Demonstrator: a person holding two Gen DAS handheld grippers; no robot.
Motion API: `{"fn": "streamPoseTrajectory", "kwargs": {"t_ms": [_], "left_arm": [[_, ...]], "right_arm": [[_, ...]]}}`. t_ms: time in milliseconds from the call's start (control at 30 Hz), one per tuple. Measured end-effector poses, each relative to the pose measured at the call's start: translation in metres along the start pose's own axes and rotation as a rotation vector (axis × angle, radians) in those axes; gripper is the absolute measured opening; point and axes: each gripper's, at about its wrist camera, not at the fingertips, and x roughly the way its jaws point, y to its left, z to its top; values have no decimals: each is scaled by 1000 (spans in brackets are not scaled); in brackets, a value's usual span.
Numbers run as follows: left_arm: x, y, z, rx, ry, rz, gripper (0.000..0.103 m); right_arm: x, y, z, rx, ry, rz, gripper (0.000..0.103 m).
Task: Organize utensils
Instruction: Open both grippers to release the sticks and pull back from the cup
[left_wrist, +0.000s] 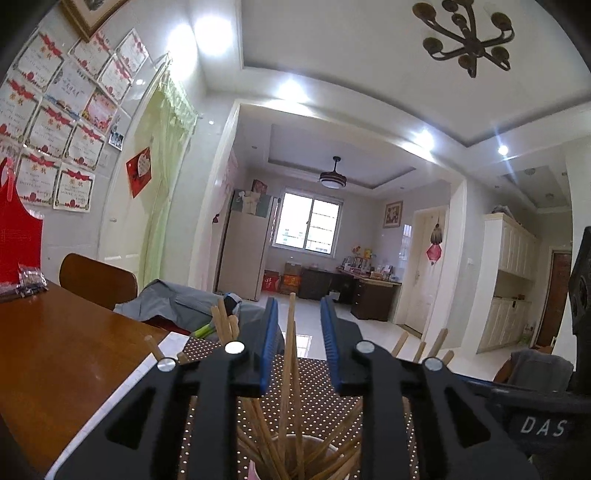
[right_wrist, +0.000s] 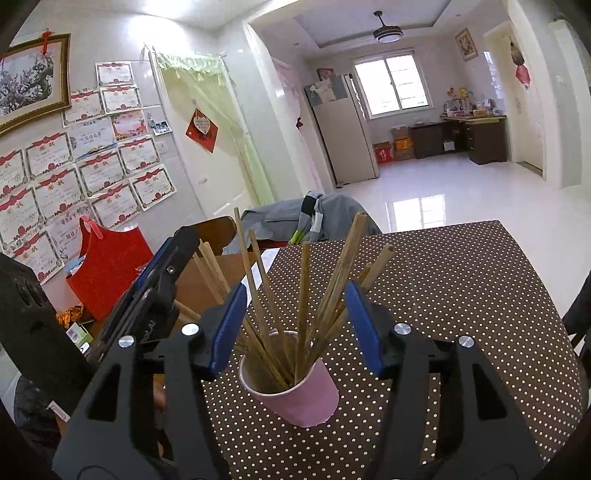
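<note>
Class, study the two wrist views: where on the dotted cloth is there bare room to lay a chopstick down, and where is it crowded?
Free: the dotted cloth right of and beyond the pink cup, out to its far edge. Crowded: around the cup, where the chopsticks fan out between the open right tongs, with the left tongs close beside them.

Bright, even daylight from the far window (right_wrist: 391, 83), plus recessed ceiling spotlights (left_wrist: 425, 137) flaring white. Glossy floor tiles (right_wrist: 421, 210) mirror the window. Fisheye bending and dark vignetting mark the corners; focus is sharp.

Wooden chopsticks (right_wrist: 303, 295) splayed upright in pink cup (right_wrist: 295, 391)
</note>
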Motion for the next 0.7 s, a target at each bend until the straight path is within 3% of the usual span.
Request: {"fn": "streamPoseTrajectory", "kwargs": {"t_ms": [233,300,700], "left_arm": [[-12,-2,9,28,47,2,37],[-17,-1,12,32,72,-12,47],[-71,-9,27,72,107,-63,60]], "right_arm": [[-11,2,-1,-6,-21,-27,58],[-15,4,-2,-13,-25,-54,58],[-58,15,-31,-16,-35,-155,61]]}}
